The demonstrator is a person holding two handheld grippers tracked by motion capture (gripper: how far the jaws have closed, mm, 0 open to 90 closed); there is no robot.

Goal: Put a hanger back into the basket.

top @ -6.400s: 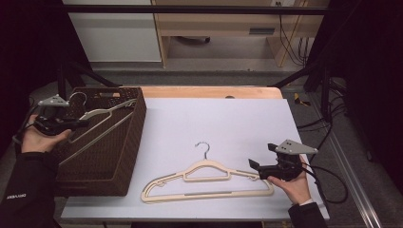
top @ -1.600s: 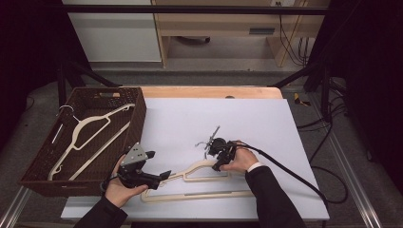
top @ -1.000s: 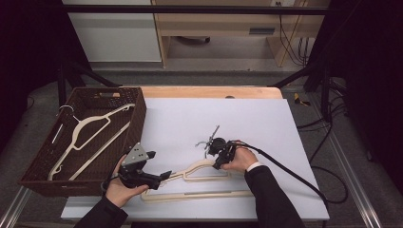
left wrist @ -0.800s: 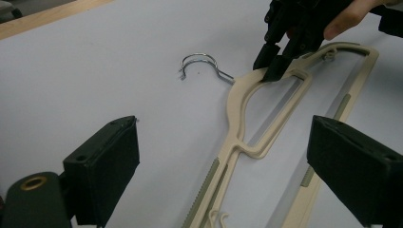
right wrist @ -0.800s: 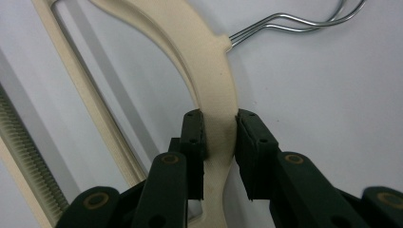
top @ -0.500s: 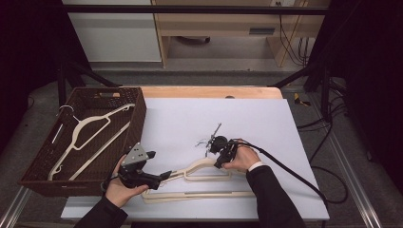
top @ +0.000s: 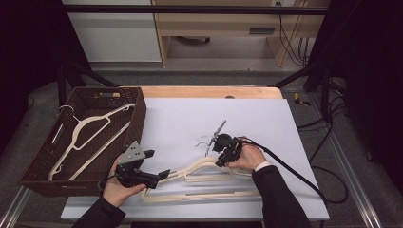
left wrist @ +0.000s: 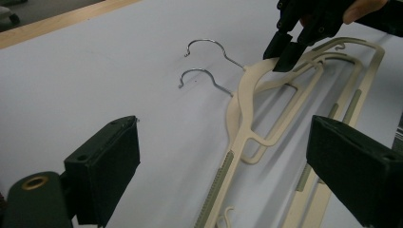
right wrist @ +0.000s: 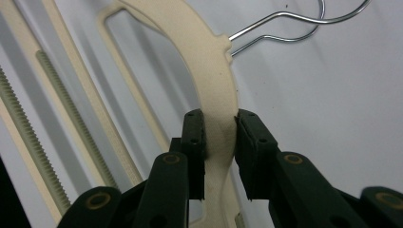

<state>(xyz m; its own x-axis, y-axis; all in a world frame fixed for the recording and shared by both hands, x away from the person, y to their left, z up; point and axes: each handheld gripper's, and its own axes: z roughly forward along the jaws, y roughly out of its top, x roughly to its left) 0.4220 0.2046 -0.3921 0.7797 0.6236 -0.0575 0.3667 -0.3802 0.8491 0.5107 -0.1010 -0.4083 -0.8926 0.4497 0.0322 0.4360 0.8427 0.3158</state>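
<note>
1. Near edge first: left gripper (top: pixel 164 174) sits low at the table's front-left, jaws spread wide w/ nothing between them. From its own view the two black pads frame the hangers' left arm w/o touching it. Looks like it's parked there ready to steady or take that end.

2. Just beyond: two cream hangers stacked on the white table cover (top: pixel 294 142), front-centre. The lower hanger (top: pixel 199 195) lies flat; the upper hanger (top: pixel 202 167) is the one being worked.

3. Right gripper (top: pixel 222 162) is clamped on the upper hanger's shoulder, right by the neck below the wire hook (right wrist: pixel 285 19). Right gripper view shows both pads pressing the cream plastic. Gripping near the neck prob. keeps it balanced when lifted and peels it off its twin.

4. Two wire hooks (left wrist: pixel 204 45) sit close together, one shadowing the other, so the pair isn't fully separated yet, I'd say.

5. Far left: wicker basket (top: pixel 138 118) w/ another hanger (top: pixel 90 135) already lying inside, likely the drop-off spot.
</note>
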